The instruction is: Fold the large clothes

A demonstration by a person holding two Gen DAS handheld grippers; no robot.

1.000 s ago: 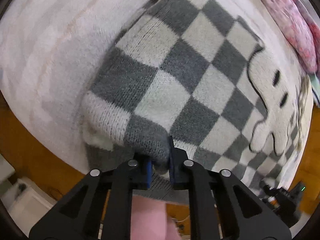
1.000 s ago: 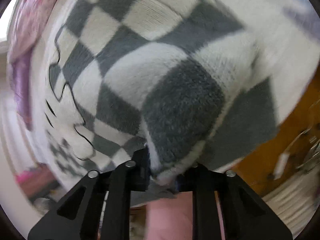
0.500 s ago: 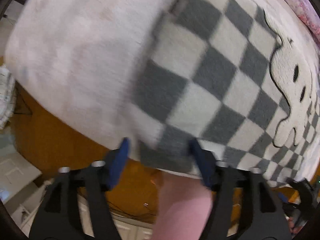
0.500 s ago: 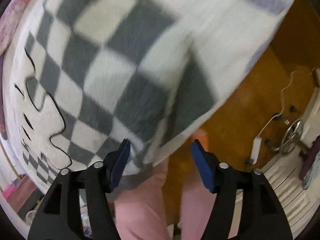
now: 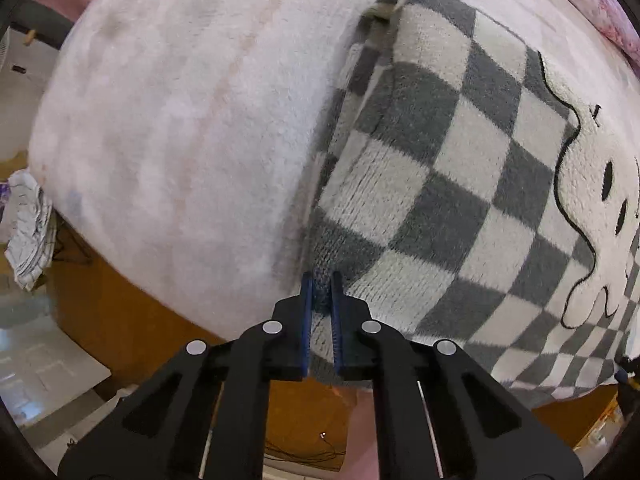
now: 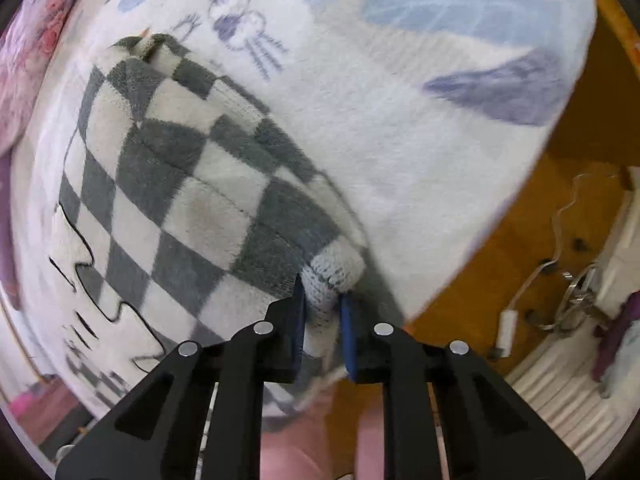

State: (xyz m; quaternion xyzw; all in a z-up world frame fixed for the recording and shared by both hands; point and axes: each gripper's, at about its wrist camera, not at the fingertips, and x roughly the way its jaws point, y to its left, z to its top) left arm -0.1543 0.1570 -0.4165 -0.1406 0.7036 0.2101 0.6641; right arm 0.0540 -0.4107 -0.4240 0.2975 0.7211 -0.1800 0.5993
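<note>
- Fuzzy grey-and-white checked sweater [image 5: 452,184] lies on a plush pale blanket [image 5: 180,128], at its near edge.
- Left gripper [image 5: 320,300] is closing, pinching the ribbed grey hem.
- Right gripper [image 6: 322,304] is closing, clamping a bunched knit fold.

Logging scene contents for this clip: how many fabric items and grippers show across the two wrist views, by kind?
Checkered sweater: 1
White fleece blanket under it: 1
Pink floral bedding at the edge: 1
Crumpled cloth on the floor: 1
Grippers: 2, left gripper and right gripper, each pinching the sweater's hem
Total: 6
</note>
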